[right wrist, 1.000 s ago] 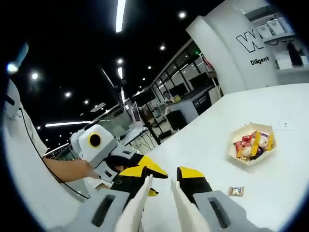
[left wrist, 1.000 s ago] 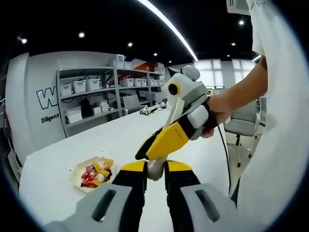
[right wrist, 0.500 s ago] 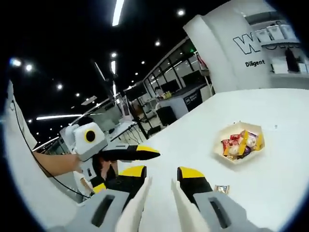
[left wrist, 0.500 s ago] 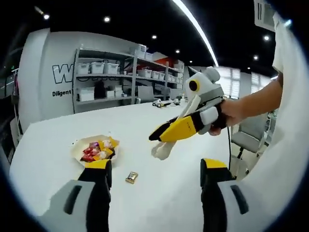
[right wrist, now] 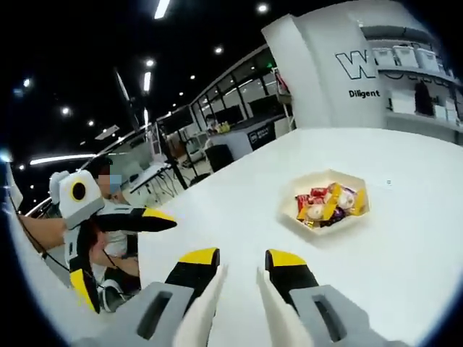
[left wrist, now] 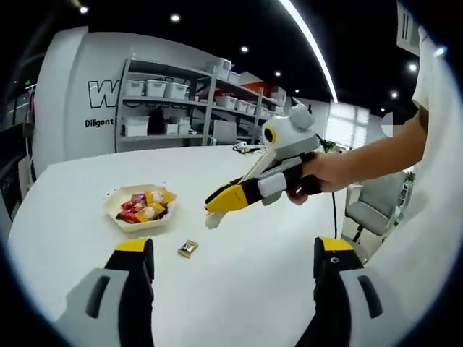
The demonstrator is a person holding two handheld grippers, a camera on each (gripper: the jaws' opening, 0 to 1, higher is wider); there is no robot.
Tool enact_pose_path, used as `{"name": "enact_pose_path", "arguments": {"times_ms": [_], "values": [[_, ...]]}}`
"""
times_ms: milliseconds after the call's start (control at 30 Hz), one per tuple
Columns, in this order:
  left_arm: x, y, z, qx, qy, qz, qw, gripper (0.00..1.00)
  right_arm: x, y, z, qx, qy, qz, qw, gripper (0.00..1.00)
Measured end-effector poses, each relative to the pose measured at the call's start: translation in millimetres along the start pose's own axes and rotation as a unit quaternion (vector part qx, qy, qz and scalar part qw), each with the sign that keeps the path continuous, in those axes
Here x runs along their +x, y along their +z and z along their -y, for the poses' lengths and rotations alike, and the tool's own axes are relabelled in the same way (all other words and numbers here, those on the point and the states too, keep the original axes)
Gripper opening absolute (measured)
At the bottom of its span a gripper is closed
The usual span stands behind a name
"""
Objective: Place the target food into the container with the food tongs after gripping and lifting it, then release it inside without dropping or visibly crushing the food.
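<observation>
A hexagonal paper bowl [left wrist: 120, 215] [right wrist: 289, 217] of wrapped candies stands on the white table [left wrist: 246, 289]. One loose wrapped candy [left wrist: 188, 249] lies just in front of the bowl. My right gripper [right wrist: 242, 259] is shut on white food tongs [right wrist: 207, 303], whose arms run up between its yellow-tipped jaws. In the left gripper view that right gripper [left wrist: 221, 201] hovers above the table, right of the bowl, with the tongs' tip [left wrist: 212, 219] pointing down. My left gripper [left wrist: 231, 249] [right wrist: 130, 260] stands wide open and holds nothing.
Grey shelves [left wrist: 166, 101] with white bins line the far wall behind the table. An office chair [left wrist: 365, 210] stands past the table's right edge. A person's hand [left wrist: 325, 173] and white sleeve hold the right gripper. Another person [right wrist: 119, 246] sits beyond the table's left edge.
My left gripper's jaws, close together by the tongs' tip a second ago, have swung wide open. The right gripper with the tongs has drawn away from it, nearer the bowl.
</observation>
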State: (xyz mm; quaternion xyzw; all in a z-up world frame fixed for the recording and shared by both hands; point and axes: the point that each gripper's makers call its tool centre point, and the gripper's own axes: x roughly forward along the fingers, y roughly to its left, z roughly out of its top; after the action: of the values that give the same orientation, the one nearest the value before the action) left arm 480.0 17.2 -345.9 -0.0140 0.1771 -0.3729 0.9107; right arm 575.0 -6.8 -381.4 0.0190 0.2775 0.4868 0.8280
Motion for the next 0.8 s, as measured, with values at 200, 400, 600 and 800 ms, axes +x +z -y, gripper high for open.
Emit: {"name": "enact_pose_path", "arguments": {"times_ms": [200,400,600,800], "values": [[-4,-1.5,-1.8,-0.001,0.006,-0.001,1.0,0.86,19,-12.4,21,-0.013,-0.025,-0.022,0.9994,0.21],[-9,-5.4,-6.3,-0.006,0.014,-0.006,0.9999,0.85,36,-25.9,40,-0.015,-0.054,-0.043,0.9975,0.21],[-14,-8.5,-9.8,-0.01,0.023,-0.01,0.9996,0.84,49,-37.2,58,-0.016,-0.086,-0.057,0.9945,0.21],[-17,-11.3,-14.1,-0.014,0.03,-0.013,0.9994,0.83,64,-42.1,67,-0.027,-0.104,-0.072,0.9916,0.22]]}}
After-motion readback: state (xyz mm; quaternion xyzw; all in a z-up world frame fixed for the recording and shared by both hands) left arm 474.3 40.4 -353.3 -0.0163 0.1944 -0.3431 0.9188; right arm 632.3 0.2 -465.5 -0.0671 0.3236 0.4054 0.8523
